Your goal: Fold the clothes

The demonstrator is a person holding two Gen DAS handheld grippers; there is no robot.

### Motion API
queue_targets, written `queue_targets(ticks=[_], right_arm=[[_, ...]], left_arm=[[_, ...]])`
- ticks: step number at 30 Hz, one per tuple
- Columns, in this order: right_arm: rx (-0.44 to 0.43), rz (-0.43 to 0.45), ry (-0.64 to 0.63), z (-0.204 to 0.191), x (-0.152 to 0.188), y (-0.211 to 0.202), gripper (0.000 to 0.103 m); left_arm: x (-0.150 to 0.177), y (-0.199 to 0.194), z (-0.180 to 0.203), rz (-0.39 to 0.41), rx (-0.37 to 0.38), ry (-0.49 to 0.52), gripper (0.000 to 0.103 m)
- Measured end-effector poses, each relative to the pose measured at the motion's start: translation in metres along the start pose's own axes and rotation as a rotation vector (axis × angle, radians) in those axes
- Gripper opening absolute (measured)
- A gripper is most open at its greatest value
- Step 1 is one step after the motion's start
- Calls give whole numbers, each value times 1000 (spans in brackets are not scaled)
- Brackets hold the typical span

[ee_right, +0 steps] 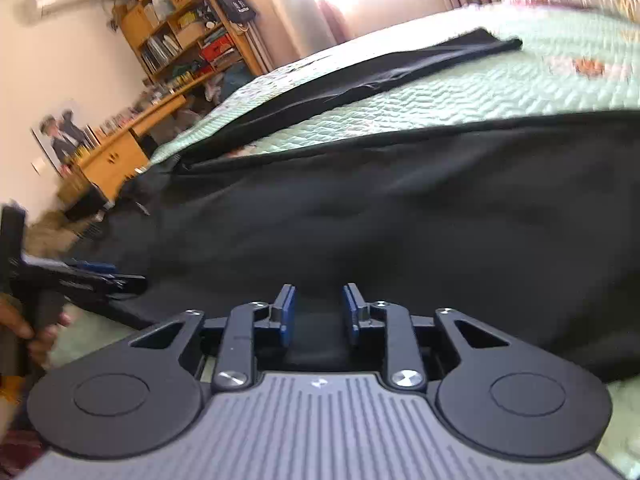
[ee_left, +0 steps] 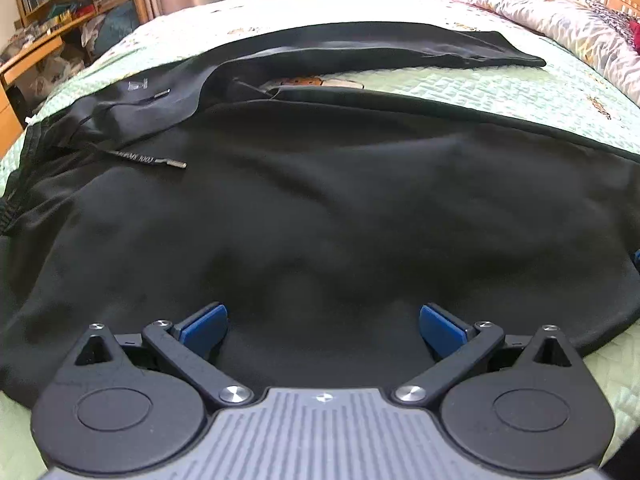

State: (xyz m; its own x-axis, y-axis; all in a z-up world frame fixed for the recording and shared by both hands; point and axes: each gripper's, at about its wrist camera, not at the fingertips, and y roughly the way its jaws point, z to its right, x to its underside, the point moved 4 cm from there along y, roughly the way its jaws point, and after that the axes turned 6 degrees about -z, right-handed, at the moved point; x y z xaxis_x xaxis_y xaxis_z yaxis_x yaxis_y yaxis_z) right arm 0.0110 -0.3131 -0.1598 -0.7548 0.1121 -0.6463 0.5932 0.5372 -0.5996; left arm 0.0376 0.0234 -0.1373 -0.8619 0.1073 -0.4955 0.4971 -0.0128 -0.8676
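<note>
Because the black pants (ee_left: pixel 320 208) are soft and floppy, they will sag unless pinched at an edge. They lie flat on the bed (ee_left: pixel 520 88), right under both claws. Left claw (ee_left: pixel 323 322) gapes wide, empty. Right claw (ee_right: pixel 319 312) is half closed, pinching nothing.

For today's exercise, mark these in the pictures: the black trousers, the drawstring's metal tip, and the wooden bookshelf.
black trousers (ee_left: pixel 320 208): left wrist view, broad near leg.
drawstring's metal tip (ee_left: pixel 178 164): left wrist view, silver end.
wooden bookshelf (ee_right: pixel 192 28): right wrist view, middle shelves.
</note>
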Motion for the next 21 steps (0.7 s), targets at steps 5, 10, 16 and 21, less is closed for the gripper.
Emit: queue_targets(ticks=[5, 10, 16, 21], right_arm=[[-55, 2, 67, 8, -4, -29, 60], [-82, 152, 69, 1, -25, -63, 60], [14, 122, 44, 3, -40, -33, 60], [102, 63, 58, 24, -14, 6, 42]], left_arm=[[-2, -16, -4, -39, 54, -51, 102], [-22, -43, 7, 37, 182, -106, 102], [-21, 4, 29, -53, 58, -67, 102], [-10, 14, 44, 0, -24, -3, 103]])
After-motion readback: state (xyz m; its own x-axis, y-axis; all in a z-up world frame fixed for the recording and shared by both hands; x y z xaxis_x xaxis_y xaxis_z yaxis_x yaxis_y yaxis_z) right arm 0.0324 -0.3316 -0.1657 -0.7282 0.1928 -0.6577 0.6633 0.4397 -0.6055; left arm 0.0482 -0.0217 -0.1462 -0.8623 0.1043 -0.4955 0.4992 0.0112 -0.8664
